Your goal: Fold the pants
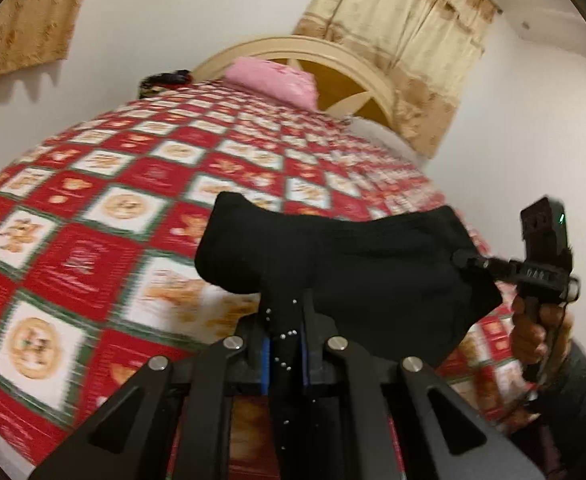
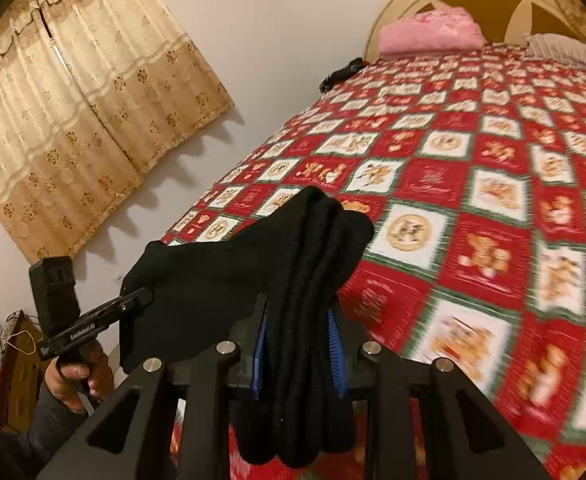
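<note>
The black pants (image 1: 353, 264) hang stretched between my two grippers, lifted above the bed. My left gripper (image 1: 287, 320) is shut on one end of the cloth, which has small silver studs. My right gripper (image 1: 463, 260) shows at the right of the left wrist view, shut on the other end. In the right wrist view my right gripper (image 2: 297, 320) clamps a thick bunch of the pants (image 2: 305, 248) between its blue pads. My left gripper (image 2: 145, 296) shows at the left there, shut on the cloth's far end.
The bed (image 1: 113, 208) has a red and white checked Christmas quilt and fills both views (image 2: 473, 200). A pink pillow (image 1: 273, 80) lies by the cream headboard (image 1: 333, 52). Beige curtains (image 2: 73, 112) hang on the white walls. Clutter (image 2: 9, 344) stands by the floor at left.
</note>
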`<act>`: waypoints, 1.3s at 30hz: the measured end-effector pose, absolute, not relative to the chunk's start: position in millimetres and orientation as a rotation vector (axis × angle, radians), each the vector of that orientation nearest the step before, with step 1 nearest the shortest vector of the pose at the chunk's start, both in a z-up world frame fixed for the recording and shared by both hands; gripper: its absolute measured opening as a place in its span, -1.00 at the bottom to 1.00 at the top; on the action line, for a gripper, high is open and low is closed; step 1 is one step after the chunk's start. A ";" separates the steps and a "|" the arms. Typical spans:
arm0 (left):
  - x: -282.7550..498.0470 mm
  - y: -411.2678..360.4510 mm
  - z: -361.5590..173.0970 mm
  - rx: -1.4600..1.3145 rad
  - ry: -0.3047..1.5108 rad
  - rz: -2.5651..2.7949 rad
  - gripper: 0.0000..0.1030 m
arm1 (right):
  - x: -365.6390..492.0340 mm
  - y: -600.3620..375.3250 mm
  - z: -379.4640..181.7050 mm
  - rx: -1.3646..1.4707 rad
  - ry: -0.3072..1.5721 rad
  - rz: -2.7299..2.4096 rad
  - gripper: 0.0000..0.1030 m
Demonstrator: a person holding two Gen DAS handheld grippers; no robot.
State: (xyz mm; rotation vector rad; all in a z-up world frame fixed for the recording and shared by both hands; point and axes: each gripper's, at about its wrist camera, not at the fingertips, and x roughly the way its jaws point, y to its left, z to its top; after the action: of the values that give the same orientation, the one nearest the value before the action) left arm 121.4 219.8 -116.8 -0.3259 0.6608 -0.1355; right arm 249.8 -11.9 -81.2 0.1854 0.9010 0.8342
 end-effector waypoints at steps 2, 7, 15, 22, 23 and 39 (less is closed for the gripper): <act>126.9 219.0 -131.5 -0.304 0.694 -0.105 -0.77 | 262.9 -1.2 -99.3 0.188 0.948 0.808 -0.46; 135.8 212.8 -166.1 -0.233 0.759 -0.025 -0.27 | 284.1 -0.3 -137.0 0.207 1.029 0.751 -0.42; 132.0 226.1 -170.6 -0.249 0.755 0.039 0.34 | 290.6 -8.7 -150.8 0.253 1.050 0.741 -0.30; 129.7 227.0 -171.8 -0.260 0.758 0.065 0.53 | 289.6 -8.1 -153.1 0.211 1.038 0.706 -0.10; 129.8 227.0 -171.9 -0.259 0.758 0.068 0.54 | 289.3 -7.7 -153.0 0.203 1.035 0.701 -0.09; 99.2 212.3 -143.6 -0.218 0.745 0.128 0.61 | 248.4 -41.8 -106.5 0.136 0.904 0.514 0.26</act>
State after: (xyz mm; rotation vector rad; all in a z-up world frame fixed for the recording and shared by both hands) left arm 99.2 212.3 -143.6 -0.2181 0.7449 0.1280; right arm 248.4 -41.8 -106.5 0.1361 0.9037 0.5141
